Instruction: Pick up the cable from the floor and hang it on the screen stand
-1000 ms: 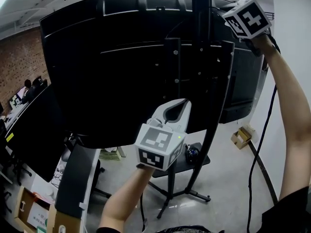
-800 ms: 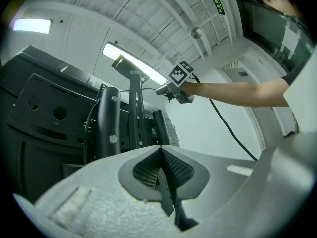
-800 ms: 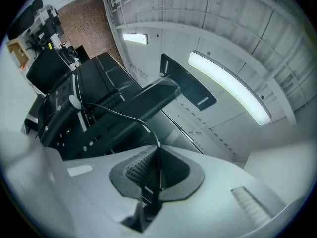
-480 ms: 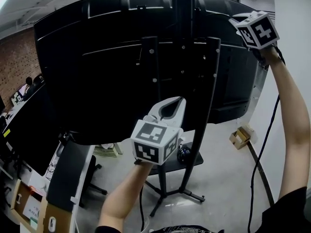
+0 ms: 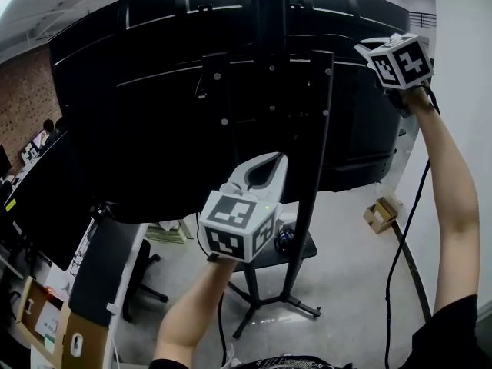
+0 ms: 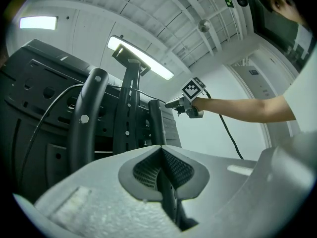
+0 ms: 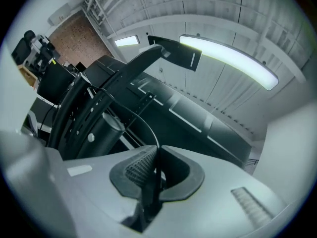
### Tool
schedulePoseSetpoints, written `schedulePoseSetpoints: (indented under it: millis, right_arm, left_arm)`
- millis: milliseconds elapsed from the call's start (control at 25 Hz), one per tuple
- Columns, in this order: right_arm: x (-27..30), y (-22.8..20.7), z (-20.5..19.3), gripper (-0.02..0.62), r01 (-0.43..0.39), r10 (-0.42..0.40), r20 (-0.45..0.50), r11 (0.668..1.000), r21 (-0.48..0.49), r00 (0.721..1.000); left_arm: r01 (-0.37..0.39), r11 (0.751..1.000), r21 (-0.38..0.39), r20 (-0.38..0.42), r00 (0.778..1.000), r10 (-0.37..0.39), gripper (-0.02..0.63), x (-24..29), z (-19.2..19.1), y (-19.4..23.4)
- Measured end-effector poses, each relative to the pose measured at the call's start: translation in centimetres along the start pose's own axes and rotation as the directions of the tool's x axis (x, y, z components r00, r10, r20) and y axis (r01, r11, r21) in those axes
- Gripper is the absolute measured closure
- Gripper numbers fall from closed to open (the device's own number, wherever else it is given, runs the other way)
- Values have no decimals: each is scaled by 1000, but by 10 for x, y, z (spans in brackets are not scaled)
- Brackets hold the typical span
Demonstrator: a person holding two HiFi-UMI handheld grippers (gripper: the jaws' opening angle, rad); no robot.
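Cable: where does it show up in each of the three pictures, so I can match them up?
Head view: the cable hangs down the right side, below the right hand-held gripper.
Left gripper view: the cable sits low centre, pinched in the left hand-held gripper's shut jaws.
Right gripper view: the cable sits low centre, pinched in the jaws, arcing up-left.
Shared landmark: the black screen stand.

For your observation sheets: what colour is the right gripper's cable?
Black cable; the right gripper view shows it best.
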State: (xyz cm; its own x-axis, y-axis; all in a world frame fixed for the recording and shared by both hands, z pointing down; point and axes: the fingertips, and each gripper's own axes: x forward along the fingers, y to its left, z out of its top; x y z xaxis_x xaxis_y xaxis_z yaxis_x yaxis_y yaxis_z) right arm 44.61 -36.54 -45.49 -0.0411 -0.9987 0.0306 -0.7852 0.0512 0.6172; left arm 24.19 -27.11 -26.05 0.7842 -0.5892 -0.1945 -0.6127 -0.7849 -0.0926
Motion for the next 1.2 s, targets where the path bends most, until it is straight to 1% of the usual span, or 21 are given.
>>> schedulePoseSetpoints:
  millis: [160, 280, 400, 480, 600, 720, 840, 880, 960, 1000, 1080, 1200]
  right_arm:
    - [13, 20, -31, 565, -83, 85, -13, 992, 98, 996]
    - [20, 34, -45, 565, -146, 148, 5, 971, 188, 989]
    - [26, 49, -52, 565, -187, 187, 26, 948, 257, 982]
    - [27, 60, -54, 565, -216, 213, 44, 936, 276, 976]
    - [27, 79, -55, 565, -251, 241, 72, 929, 272, 968]
    - [29, 93, -54, 565, -269, 246, 116, 920, 283, 962]
    - [31, 106, -61, 565, -287, 251, 161, 920, 268, 955]
    - [30, 109, -64, 565, -302, 254, 195, 913, 274, 947]
    - [26, 111, -66, 565, -325, 245, 264, 890, 320, 933]
    - [25, 110, -66, 565, -321, 231, 281, 884, 339, 931]
    - [25, 107, -65, 563, -291, 192, 295, 893, 343, 936]
    - [21, 109, -67, 556, -249, 147, 311, 914, 321, 939]
  left_arm:
    - [-10, 1000, 2, -8, 1000, 10, 604, 1, -4, -5]
    - [-15, 1000, -4, -15, 1000, 15, 604, 3, -9, -9]
    - [-12, 1000, -2, -26, 1000, 12, 604, 7, -13, -16]
    - [-8, 1000, -1, -32, 999, 8, 604, 12, -16, -20]
    - [2, 1000, 2, -38, 999, -2, 604, 18, -20, -27]
    - [4, 1000, 5, -43, 999, -4, 604, 23, -21, -31]
    - [-1, 1000, -1, -47, 999, 1, 604, 25, -24, -32]
    - [-1, 1000, -4, -51, 999, 0, 604, 25, -26, -33]
    - [3, 1000, -4, -63, 998, -3, 604, 27, -30, -37]
    - [4, 1000, -2, -67, 998, -4, 604, 27, -31, -38]
    - [-2, 1000, 1, -71, 998, 2, 604, 28, -33, -38]
    - [-23, 1000, -6, -72, 997, 23, 604, 28, -36, -36]
